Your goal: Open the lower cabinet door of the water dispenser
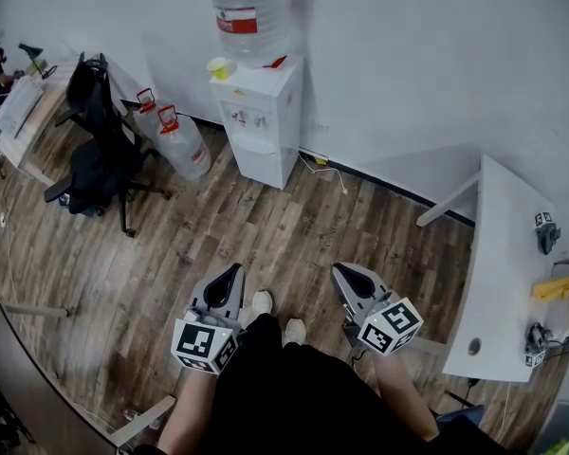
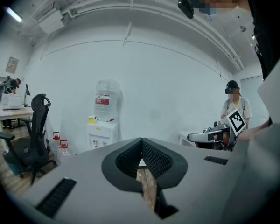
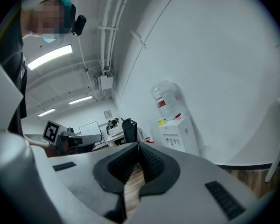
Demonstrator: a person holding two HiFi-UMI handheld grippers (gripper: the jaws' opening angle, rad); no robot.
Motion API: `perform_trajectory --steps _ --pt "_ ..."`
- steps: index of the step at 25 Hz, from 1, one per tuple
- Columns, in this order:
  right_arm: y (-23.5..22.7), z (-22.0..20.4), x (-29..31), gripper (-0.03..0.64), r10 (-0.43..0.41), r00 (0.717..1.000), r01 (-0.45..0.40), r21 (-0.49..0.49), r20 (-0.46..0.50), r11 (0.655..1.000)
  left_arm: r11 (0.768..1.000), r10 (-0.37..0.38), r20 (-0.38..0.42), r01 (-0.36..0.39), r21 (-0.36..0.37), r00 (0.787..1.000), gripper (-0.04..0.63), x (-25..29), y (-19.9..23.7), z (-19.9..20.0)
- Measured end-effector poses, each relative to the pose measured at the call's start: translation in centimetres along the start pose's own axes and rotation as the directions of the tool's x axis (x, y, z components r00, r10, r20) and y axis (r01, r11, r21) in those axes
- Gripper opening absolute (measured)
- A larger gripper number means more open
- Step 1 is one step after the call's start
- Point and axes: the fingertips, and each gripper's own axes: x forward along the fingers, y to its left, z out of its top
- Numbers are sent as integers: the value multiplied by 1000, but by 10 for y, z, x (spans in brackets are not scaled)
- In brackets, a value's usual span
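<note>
A white water dispenser (image 1: 259, 121) stands against the far wall with a big clear bottle (image 1: 254, 12) on top; its lower cabinet door (image 1: 262, 167) is closed. It also shows in the left gripper view as the dispenser (image 2: 101, 134) and in the right gripper view as the dispenser (image 3: 178, 133). My left gripper (image 1: 233, 271) and right gripper (image 1: 342, 273) are held side by side close to my body, well short of the dispenser, pointing toward it. Both are shut with nothing between the jaws: left gripper (image 2: 141, 141), right gripper (image 3: 138, 146).
Two spare water bottles (image 1: 178, 138) stand left of the dispenser, beside a black office chair (image 1: 100, 150). A yellow cup (image 1: 218, 67) sits on the dispenser top. A white table (image 1: 507, 273) is at the right, a desk (image 1: 24, 112) at far left. A cable (image 1: 327, 171) lies by the wall.
</note>
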Motion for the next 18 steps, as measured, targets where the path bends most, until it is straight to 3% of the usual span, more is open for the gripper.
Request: perform_trajectory --steps 18 --pt "-47 30 55 23 -104 994 104 -3 21 995 995 -104 3 104 -2 995 14 85 46 24"
